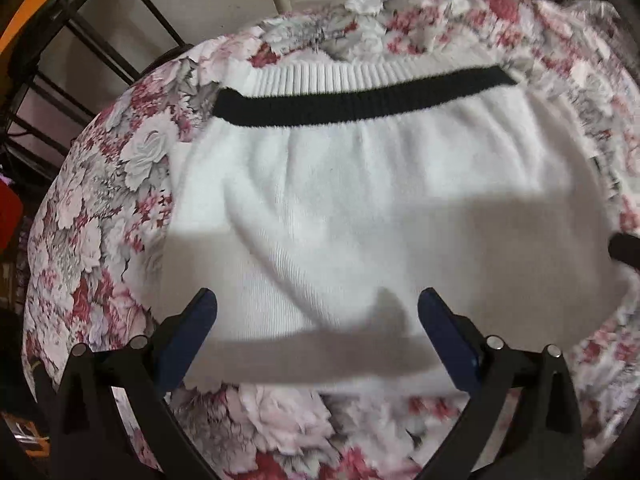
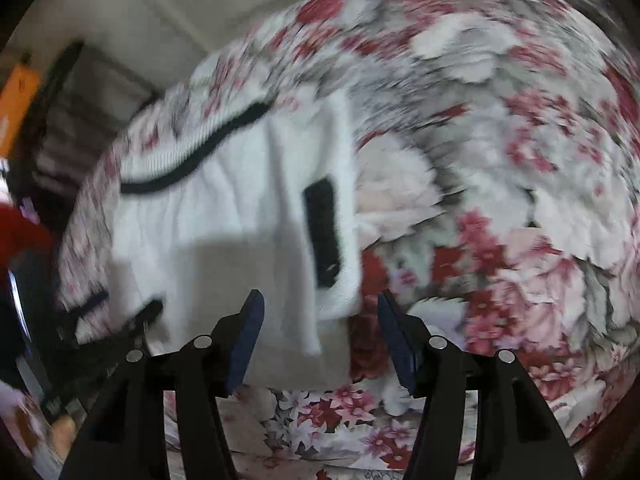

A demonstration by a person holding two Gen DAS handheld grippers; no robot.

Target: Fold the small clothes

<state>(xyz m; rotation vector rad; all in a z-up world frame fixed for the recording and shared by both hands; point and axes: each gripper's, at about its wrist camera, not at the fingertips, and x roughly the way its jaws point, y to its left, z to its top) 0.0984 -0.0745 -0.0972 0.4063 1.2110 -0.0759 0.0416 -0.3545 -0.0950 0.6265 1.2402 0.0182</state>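
Both black two-finger grippers — left, right — hung with jaws apart, holding nothing, over the white knit garment with black-striped ribbed hem, lying mid-surface on the floral-printed bedcover; sides looked folded in, further folding probably remained.

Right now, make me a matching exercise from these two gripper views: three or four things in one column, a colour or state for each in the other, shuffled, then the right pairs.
Column one:
1. sweater
2. stripe near the ribbed hem
3. bedspread
4. left gripper

Column two:
A. black
B. open, nothing between the jaws
C. white knit, lying flat
D. red and grey flowers

Pairs: 1-C, 2-A, 3-D, 4-B
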